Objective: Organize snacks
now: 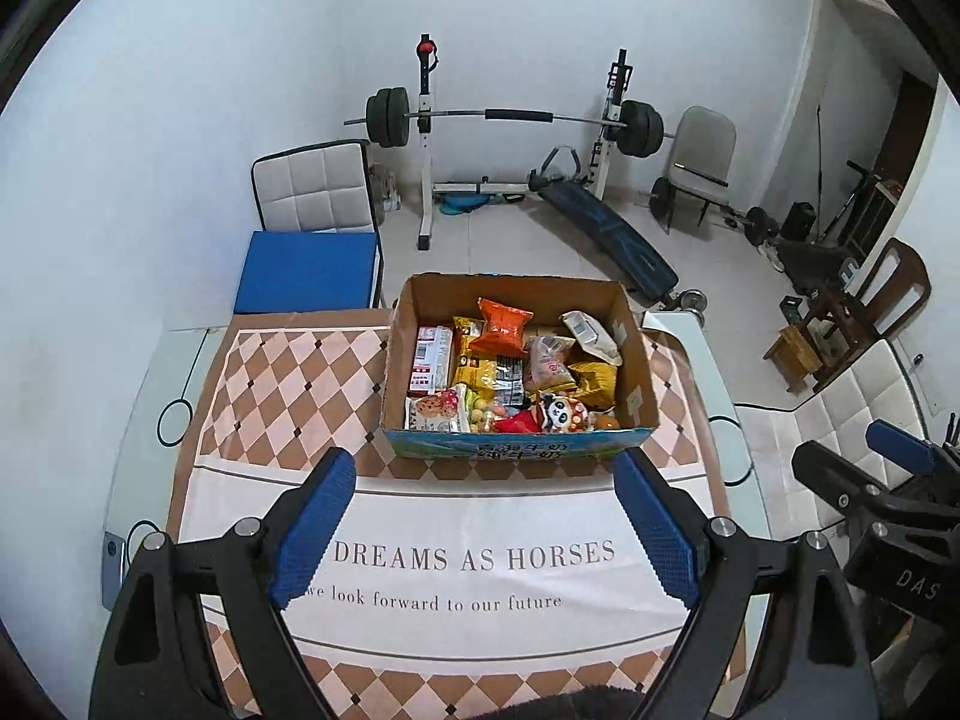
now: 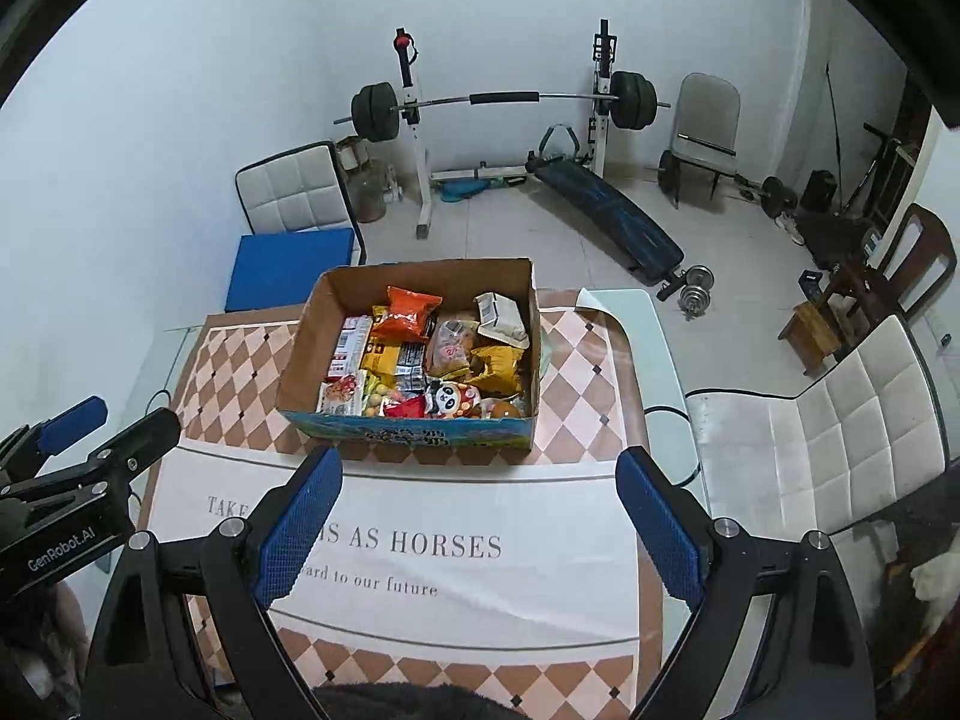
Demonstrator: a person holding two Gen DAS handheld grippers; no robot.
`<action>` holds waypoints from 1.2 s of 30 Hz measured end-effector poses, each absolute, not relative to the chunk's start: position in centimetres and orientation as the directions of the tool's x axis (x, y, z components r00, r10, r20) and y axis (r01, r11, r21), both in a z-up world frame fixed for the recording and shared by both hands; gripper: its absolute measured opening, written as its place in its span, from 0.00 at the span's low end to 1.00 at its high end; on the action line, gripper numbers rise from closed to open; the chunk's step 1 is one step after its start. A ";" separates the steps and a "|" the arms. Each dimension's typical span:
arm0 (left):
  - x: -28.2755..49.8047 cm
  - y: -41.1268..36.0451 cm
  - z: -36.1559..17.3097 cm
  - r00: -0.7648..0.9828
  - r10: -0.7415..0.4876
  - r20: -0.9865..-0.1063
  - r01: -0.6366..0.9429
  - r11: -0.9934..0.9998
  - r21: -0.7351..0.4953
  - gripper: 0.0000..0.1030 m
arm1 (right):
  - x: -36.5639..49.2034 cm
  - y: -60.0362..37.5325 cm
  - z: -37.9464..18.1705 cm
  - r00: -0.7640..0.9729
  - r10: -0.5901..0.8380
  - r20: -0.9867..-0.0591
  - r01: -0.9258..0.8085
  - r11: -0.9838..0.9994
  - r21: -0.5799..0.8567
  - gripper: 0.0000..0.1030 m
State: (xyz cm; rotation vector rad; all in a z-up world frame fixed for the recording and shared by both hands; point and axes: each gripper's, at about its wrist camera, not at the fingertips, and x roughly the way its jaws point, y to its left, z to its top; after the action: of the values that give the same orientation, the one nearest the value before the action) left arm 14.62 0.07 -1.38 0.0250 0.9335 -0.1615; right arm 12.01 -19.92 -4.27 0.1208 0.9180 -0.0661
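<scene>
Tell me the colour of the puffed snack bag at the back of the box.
Orange snack bag; clearest in the left wrist view.

Both wrist views: same box (image 1: 516,360) ahead

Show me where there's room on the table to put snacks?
Free: the white lettered strip of tablecloth between the cardboard box and both open tools, and the checkered cloth left of the box. Crowded: inside the box, packed with snacks.
</scene>
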 end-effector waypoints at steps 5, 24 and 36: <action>13.5 0.1 -0.6 0.593 -0.143 -0.793 0.151 0.986 -0.065 0.86 | 10.1 -19.6 -3.1 0.619 -0.023 -0.785 0.110 0.992 0.058 0.92; 15.6 0.6 -2.1 0.649 -0.104 -0.754 0.117 0.993 -0.036 0.99 | 12.2 -20.1 -4.0 0.658 -0.100 -0.747 0.170 0.985 0.017 0.97; 18.0 0.1 -3.4 0.650 -0.071 -0.756 0.097 0.995 -0.010 0.99 | 15.0 -20.6 -5.0 0.659 -0.116 -0.743 0.194 0.981 0.019 0.97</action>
State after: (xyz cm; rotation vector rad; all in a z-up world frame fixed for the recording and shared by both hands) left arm 17.98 0.10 -3.38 0.0328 0.8575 -0.0956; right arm 14.99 -20.56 -5.05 0.0994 0.8337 -0.1761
